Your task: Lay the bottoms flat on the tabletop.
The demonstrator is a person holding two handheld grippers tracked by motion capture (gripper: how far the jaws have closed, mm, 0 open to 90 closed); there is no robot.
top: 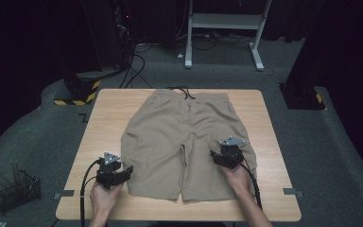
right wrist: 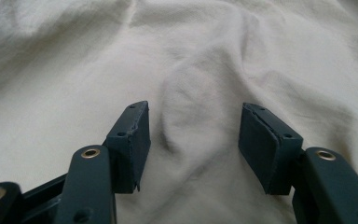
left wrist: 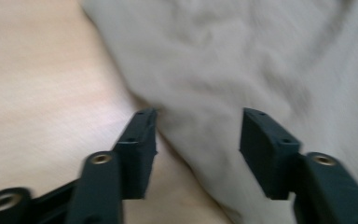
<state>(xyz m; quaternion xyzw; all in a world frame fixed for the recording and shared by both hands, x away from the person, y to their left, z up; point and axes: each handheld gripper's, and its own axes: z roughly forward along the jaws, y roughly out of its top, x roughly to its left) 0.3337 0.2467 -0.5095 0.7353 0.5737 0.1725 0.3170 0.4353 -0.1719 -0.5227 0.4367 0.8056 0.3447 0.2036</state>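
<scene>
Khaki shorts [top: 184, 142] lie flat on the wooden worktop [top: 104, 118], waistband away from the person. The left claw [left wrist: 198, 140] sits open at the outer edge of one leg, cloth between its jaws but ungripped. The right claw [right wrist: 193, 140] hovers open over the other leg.

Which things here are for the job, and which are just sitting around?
For the job:
shorts
left gripper
right gripper
table

Just sitting around:
black wire basket on the floor
white frame at the back
floor cables
</scene>
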